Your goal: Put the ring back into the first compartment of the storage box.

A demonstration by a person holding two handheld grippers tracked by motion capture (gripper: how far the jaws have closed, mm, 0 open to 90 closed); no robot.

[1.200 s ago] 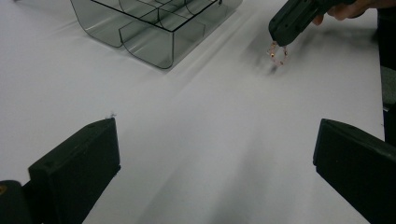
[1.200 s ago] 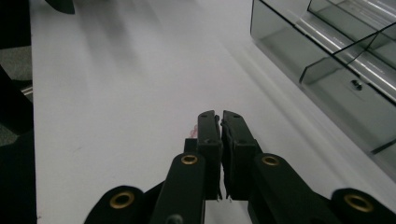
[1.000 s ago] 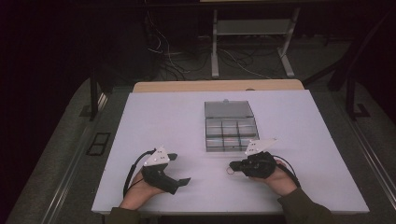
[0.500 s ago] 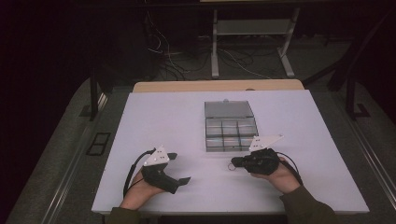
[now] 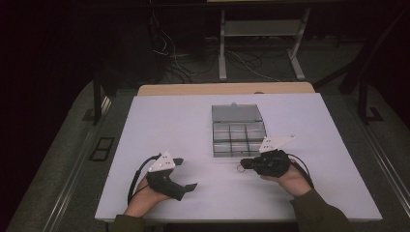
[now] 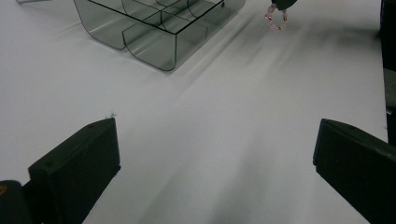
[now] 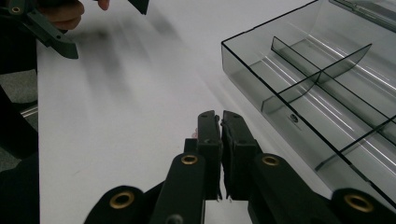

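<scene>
Right gripper (image 5: pixel 244 164) had its 2 jaws pressed together on a small bead bracelet (image 6: pixel 275 17), which dangled from the tips just above the table (image 5: pixel 169 121), near the front edge of the clear box (image 5: pixel 239 130). Left gripper (image 5: pixel 186 174) rested low over the table with its 2 jaws wide apart and nothing between them, well apart from the box and from the bracelet. Box sat open at the table's middle, its lid laid back and its compartments looking bare.
</scene>
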